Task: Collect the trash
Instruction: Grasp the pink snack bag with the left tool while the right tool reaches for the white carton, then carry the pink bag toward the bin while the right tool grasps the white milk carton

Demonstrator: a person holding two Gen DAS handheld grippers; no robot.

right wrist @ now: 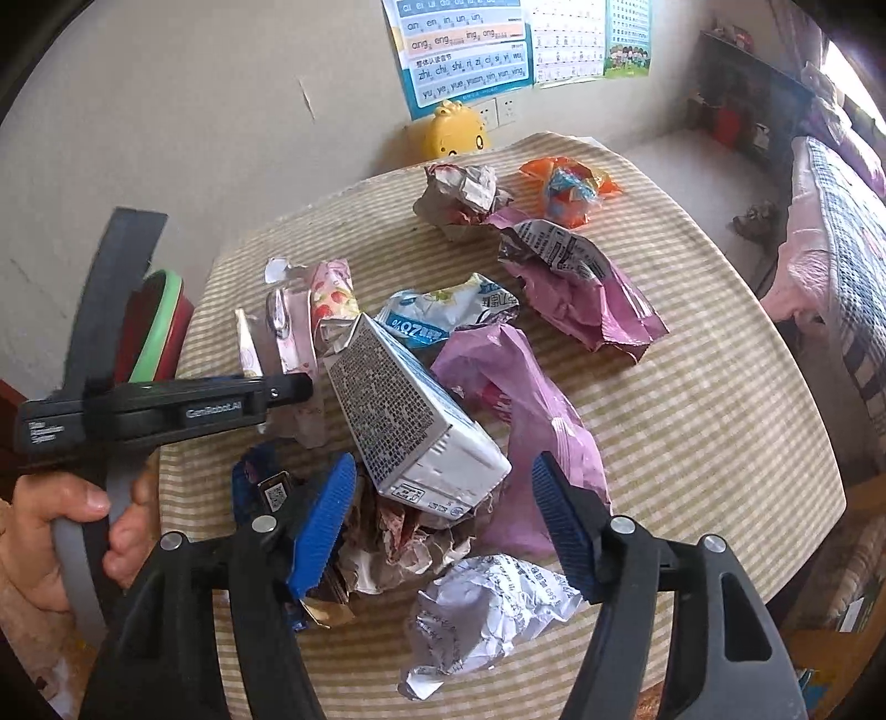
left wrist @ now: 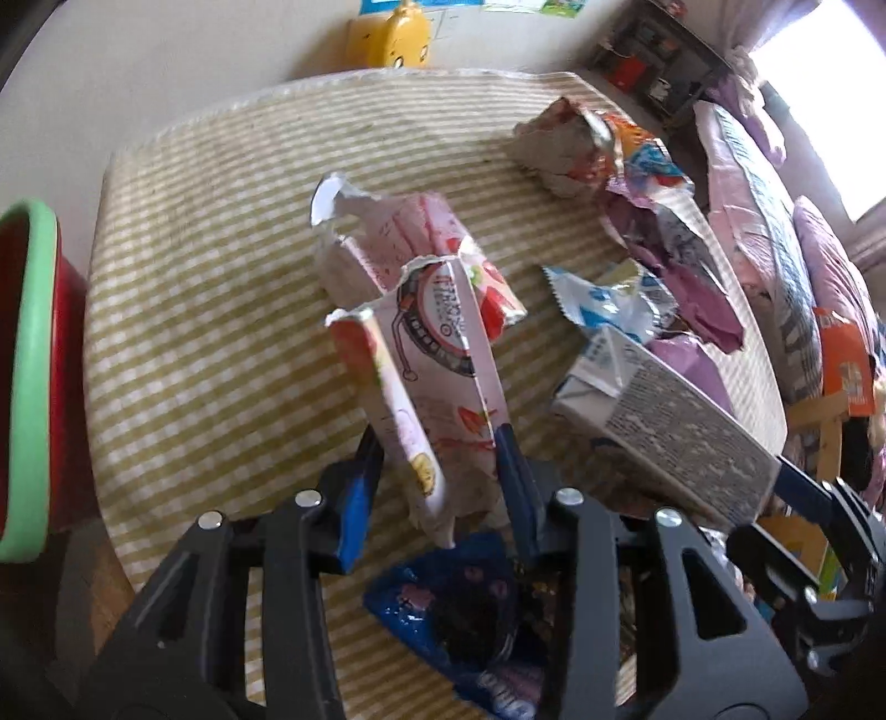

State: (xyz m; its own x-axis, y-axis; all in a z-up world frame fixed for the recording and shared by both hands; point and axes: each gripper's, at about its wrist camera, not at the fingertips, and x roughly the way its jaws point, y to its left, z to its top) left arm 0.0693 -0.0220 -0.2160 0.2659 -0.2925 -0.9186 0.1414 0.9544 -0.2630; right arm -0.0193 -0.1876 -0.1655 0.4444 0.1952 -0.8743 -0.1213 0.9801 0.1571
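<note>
While wrappers litter the striped tablecloth (right wrist: 692,421), left tool (left wrist: 437,443) grips a pink carton (left wrist: 432,354); right tool (right wrist: 443,515) gapes

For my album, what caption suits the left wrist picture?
Left gripper clamps a torn pink strawberry-print carton above the striped tablecloth, with wrappers scattered beside it.

Yellow chick-faced toy (right wrist: 455,133) against the wall, below a pinyin poster (right wrist: 465,52); bed (right wrist: 830,232), perhaps, beside.
</note>
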